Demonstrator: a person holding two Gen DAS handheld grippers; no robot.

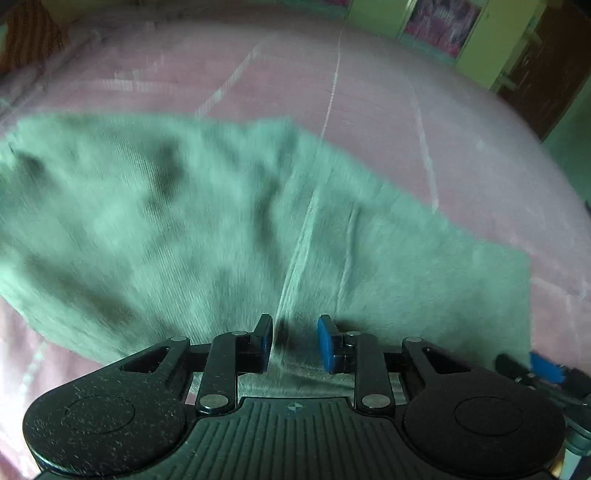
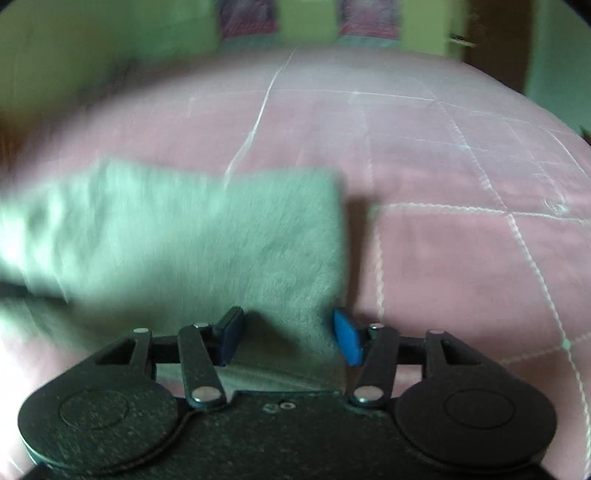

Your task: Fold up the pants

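Note:
Grey-green pants [image 1: 221, 229] lie spread on a pink quilted bed [image 1: 369, 92]. My left gripper [image 1: 295, 343] is open, its blue pads either side of the near edge of the pants, by a seam. In the right wrist view the pants [image 2: 207, 236] lie left of centre and end in a straight right edge. My right gripper [image 2: 290, 338] is open around the pants' near right corner. The right gripper's blue fingertip also shows in the left wrist view [image 1: 546, 369], at the far right beside the fabric. Both views are blurred.
The pink quilt [image 2: 461, 221] with white stitched lines stretches beyond and right of the pants. Yellow-green walls with pink pictures [image 1: 443, 26] stand past the bed's far edge. A dark wooden door [image 1: 546, 74] is at the far right.

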